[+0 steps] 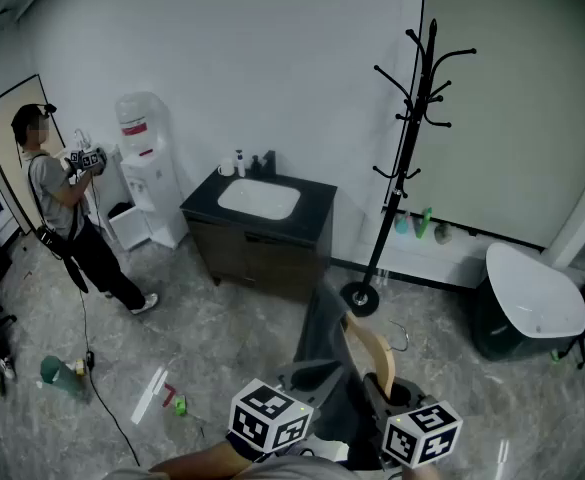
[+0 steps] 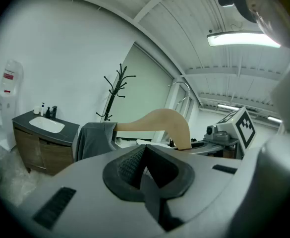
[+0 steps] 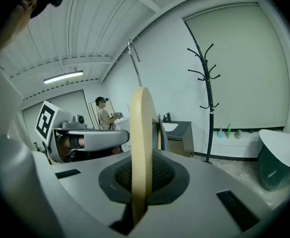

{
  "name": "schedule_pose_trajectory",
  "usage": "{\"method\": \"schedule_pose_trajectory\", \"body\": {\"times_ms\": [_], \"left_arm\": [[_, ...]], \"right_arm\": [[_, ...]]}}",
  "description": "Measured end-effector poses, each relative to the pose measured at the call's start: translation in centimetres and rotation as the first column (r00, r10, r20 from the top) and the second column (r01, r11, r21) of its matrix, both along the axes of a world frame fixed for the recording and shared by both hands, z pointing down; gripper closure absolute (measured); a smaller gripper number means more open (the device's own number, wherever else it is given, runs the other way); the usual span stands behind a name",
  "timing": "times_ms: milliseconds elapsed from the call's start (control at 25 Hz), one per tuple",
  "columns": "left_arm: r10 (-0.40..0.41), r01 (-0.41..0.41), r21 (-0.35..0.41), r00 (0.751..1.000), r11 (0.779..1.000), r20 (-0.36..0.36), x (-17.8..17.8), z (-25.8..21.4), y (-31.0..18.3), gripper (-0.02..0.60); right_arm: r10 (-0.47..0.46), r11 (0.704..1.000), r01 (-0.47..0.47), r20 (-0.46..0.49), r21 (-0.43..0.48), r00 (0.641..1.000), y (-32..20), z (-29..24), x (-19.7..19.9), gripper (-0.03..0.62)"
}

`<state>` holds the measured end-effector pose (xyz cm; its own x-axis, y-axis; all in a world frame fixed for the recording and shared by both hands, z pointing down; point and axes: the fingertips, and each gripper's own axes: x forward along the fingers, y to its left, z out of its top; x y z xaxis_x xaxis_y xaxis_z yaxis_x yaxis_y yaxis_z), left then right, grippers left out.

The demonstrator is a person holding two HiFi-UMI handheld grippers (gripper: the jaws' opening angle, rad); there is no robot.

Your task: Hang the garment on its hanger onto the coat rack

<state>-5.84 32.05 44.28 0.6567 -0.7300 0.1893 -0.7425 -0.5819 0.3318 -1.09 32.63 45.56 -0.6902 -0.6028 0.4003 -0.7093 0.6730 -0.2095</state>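
Right gripper [image 3: 142,185] is clamped on the hanger [image 3: 141,143], which sits edge-on between the jaws. Left gripper [image 2: 145,171] has jaws together, nothing in them, hanger just ahead of it. Garment [image 2: 92,139] drapes the hanger's far arm. Rack [image 1: 408,138] stands well ahead of both grippers.
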Motion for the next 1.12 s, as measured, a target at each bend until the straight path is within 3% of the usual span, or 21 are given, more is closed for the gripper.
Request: {"method": "schedule_pose_trajectory", "body": {"times_ms": [680, 1120], "left_arm": [[-0.012, 0.01, 0.037, 0.998, 0.999, 0.058, 0.6, -0.2, -2.0, 0.575], [0.013, -0.014, 0.003, 0.998, 1.0, 0.065, 5.3, 0.2, -4.9, 0.575]], "right_arm": [[0.016, 1.0, -0.015, 0.039, -0.013, 0.999, -2.0, -0.3, 1.0, 0.58], [0.049, 0.999, -0.048, 0.058, -0.008, 0.997, -5.2, -0.8, 5.5, 0.58]]}}
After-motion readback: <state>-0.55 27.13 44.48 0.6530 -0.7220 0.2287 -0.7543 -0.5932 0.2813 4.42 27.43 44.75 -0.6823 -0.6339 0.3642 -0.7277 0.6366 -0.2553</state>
